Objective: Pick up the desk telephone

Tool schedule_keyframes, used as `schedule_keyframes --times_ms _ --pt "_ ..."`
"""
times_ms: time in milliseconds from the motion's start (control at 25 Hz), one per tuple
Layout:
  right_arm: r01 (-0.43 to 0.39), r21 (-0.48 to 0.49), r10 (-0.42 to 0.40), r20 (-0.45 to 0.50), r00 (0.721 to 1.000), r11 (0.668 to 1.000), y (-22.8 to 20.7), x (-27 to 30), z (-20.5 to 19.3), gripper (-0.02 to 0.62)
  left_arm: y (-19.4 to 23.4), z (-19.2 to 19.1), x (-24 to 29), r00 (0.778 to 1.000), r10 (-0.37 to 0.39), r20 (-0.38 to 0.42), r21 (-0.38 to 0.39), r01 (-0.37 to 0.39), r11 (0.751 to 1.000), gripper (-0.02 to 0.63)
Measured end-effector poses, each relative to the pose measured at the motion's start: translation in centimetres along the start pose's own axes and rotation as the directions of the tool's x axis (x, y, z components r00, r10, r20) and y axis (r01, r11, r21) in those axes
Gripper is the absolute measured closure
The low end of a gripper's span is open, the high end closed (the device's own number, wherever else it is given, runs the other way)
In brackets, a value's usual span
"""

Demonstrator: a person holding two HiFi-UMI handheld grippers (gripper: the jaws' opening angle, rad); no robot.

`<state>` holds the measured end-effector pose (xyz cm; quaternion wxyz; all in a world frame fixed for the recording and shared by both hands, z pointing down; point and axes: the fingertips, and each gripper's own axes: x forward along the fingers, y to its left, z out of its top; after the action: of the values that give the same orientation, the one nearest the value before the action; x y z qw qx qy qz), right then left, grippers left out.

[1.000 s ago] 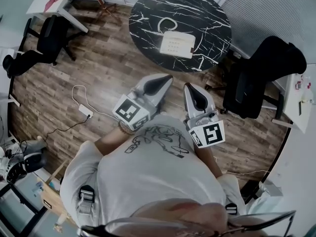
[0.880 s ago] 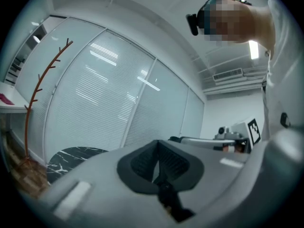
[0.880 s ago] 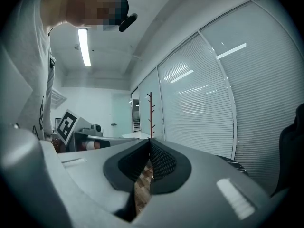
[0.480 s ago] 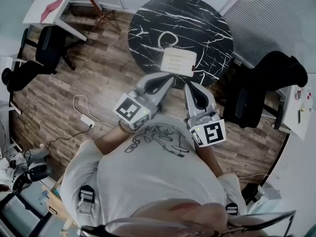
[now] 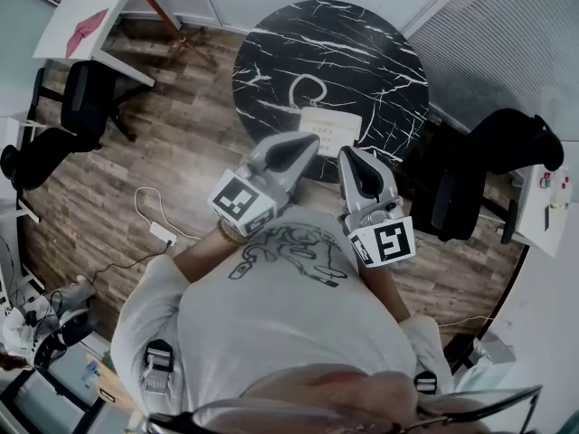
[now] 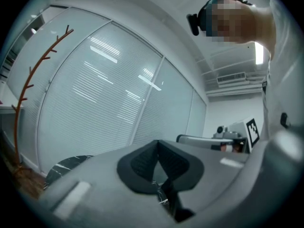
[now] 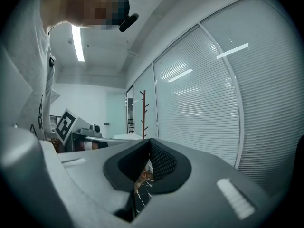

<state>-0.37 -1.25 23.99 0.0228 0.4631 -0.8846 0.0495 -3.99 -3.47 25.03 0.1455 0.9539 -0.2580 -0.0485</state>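
Observation:
A white desk telephone [image 5: 329, 128] with a coiled cord lies near the front edge of a round black marble table [image 5: 362, 52] in the head view. My left gripper [image 5: 306, 143] and right gripper [image 5: 348, 159] are held side by side just short of the table's near edge, both shut with nothing between the jaws. In the left gripper view the left gripper [image 6: 157, 148] has its dark pads pressed together. Likewise the right gripper [image 7: 150, 146] is shut and empty. A sliver of the marble table [image 6: 66, 167] shows low at the left of the left gripper view; the phone is hidden there.
A black office chair [image 5: 493, 165] stands right of the table, another chair [image 5: 63, 120] at the left. A white desk [image 5: 86, 21] and a red-brown coat stand [image 6: 28, 91] are at the far left. A power strip and cable [image 5: 161, 231] lie on the wooden floor.
Both grippers and the person have moved toward the table; the phone now lies just beyond the jaw tips. Both jaws stayed shut.

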Motion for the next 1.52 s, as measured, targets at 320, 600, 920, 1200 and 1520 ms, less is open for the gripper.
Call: schedule_keyframes --times_ms 320,600,920,1200,1520 --pt "0.017 -0.004 -0.018 -0.007 1.0 1.0 -1.8 2.8 -0.1 0.589 3.0 0.4 1.7 1.0 -0.023 -0.003 -0.005 0.023 1.0 0.603" --pt "0.023 0.011 -0.023 -0.008 1.0 1.0 -3.1 3.3 -0.6 0.589 3.6 -0.4 3.0 0.999 -0.031 -0.02 -0.013 0.03 0.999 0.603" --pt "0.013 0.034 -0.012 -0.031 0.999 0.999 -4.7 2.8 -1.3 0.589 3.5 -1.4 4.4 0.999 0.002 -0.04 -0.033 -0.003 0.999 0.603" --pt "-0.001 0.033 0.004 -0.086 0.996 0.999 -6.7 2.5 -3.2 0.589 3.8 -3.0 5.7 0.997 0.025 -0.076 -0.013 -0.026 1.0 0.577" --pt "-0.023 0.044 0.03 -0.179 0.983 0.999 -8.8 2.9 -7.2 0.543 5.8 -7.2 6.9 0.986 0.062 -0.158 -0.044 -0.07 0.997 0.526"
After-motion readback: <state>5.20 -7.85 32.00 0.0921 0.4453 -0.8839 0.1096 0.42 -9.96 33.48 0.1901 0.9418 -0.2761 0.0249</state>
